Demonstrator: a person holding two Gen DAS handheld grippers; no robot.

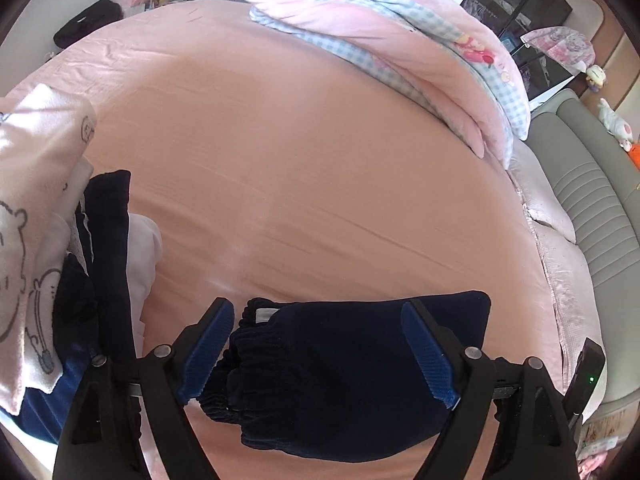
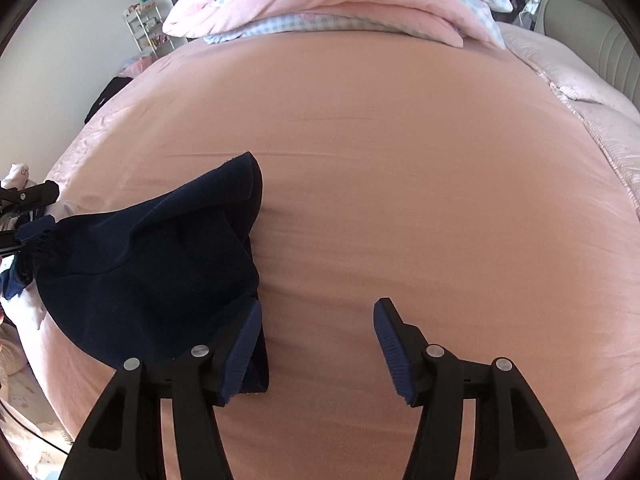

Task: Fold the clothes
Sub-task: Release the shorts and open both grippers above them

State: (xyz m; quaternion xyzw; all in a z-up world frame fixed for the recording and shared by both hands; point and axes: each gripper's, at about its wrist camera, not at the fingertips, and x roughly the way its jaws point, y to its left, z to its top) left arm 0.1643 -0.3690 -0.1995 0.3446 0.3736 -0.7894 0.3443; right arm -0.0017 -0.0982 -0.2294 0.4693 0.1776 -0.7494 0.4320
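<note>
Both grippers spread over a folded navy garment at the near edge of the bed.

The left hand-held gripper point(image 1: 316, 346) stands wide, the navy garment point(image 1: 344, 376) lying loose between its pads; the right hand-held gripper point(image 2: 318, 350) is spread too, its left pad at the garment's corner, bare sheet between the fingers. Left, a heap of clothes point(image 1: 48, 216) crowds the edge. Beyond, the pink bed point(image 2: 400, 160) lies open up to the folded quilt point(image 1: 400, 36).

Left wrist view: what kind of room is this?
Almost certainly a bedroom: a wide bed with a peach-pink fitted sheet, a folded pink-and-blue-check quilt at its far end, and a grey padded headboard to the right.
</note>
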